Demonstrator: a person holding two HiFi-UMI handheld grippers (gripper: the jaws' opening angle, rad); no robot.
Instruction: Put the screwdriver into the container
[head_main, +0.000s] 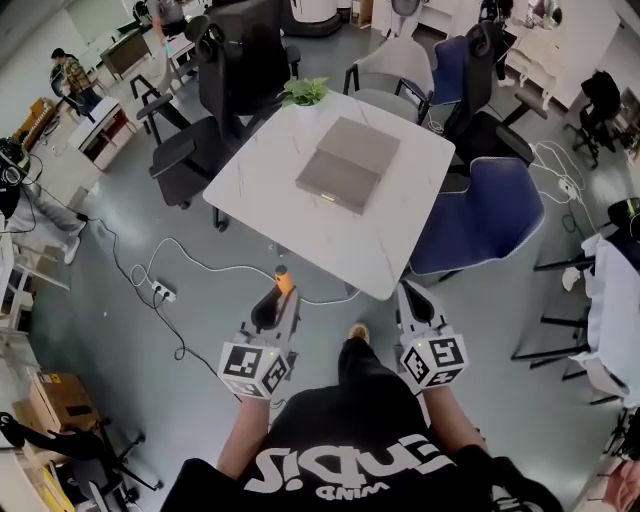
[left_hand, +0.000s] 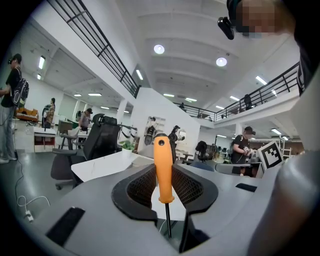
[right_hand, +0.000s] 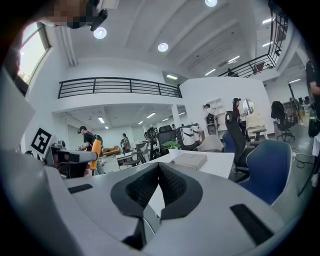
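Down below the head camera, the left tool (head_main: 281, 300) is clamped on the screwdriver (head_main: 284, 279). Its orange handle pokes out past the tips, over the floor and just short of the near edge of the white worktop (head_main: 250, 185). The right tool (head_main: 409, 293) sits alongside, also short of that edge. Further on, the flat grey container (head_main: 348, 163) lies mid-worktop, well apart from both tools, with a small potted plant (head_main: 305, 92) at the far edge and a blue chair (head_main: 480, 215) at the right side. Over to the left gripper view: jaws pressed on the orange handle (left_hand: 163, 167), screwdriver upright, thin shaft pointing down toward the camera. Right gripper view now: jaws shut together, nothing between them. Ahead, the container lies on the worktop with the plant beyond it.
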